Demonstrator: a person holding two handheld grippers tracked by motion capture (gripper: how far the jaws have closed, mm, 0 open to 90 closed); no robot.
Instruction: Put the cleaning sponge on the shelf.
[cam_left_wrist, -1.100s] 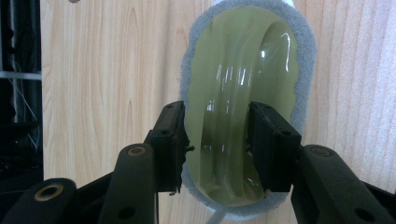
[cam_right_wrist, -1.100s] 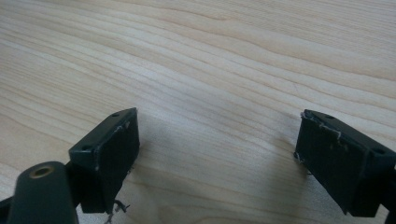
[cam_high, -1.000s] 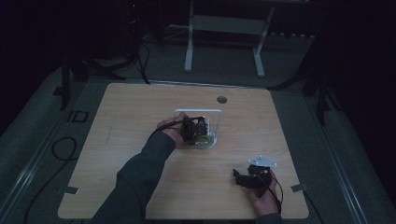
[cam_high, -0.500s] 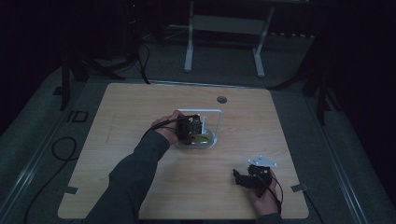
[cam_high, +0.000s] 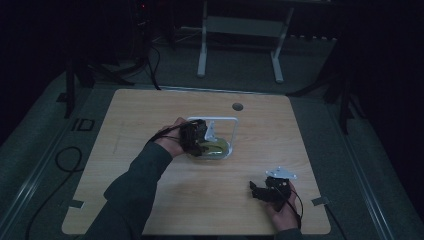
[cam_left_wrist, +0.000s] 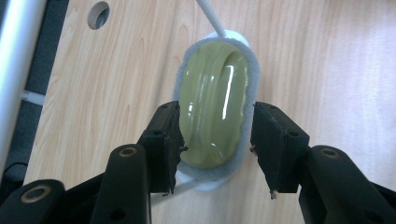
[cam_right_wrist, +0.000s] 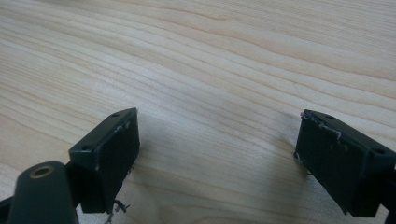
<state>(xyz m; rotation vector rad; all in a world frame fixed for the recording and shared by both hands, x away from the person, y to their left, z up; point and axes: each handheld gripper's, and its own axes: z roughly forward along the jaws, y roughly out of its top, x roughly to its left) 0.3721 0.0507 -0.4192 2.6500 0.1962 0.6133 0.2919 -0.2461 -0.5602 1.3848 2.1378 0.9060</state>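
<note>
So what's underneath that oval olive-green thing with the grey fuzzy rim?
The oval olive-green thing with the grey fuzzy rim lies on a white base that peeks out at its ends, on the light wooden table. The base's middle is covered.

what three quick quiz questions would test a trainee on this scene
1. True or false: the left gripper has its jaws clamped on the olive-green oval object.
2. What lies between the right gripper's jaws? A) a cable B) bare wooden table C) the oval object
3. Which white thing stands on the table right by the oval object?

Key
1. False: the jaws stand on either side of it, and a gap shows at the right pad at least.
2. B
3. The white wire frame.
</note>
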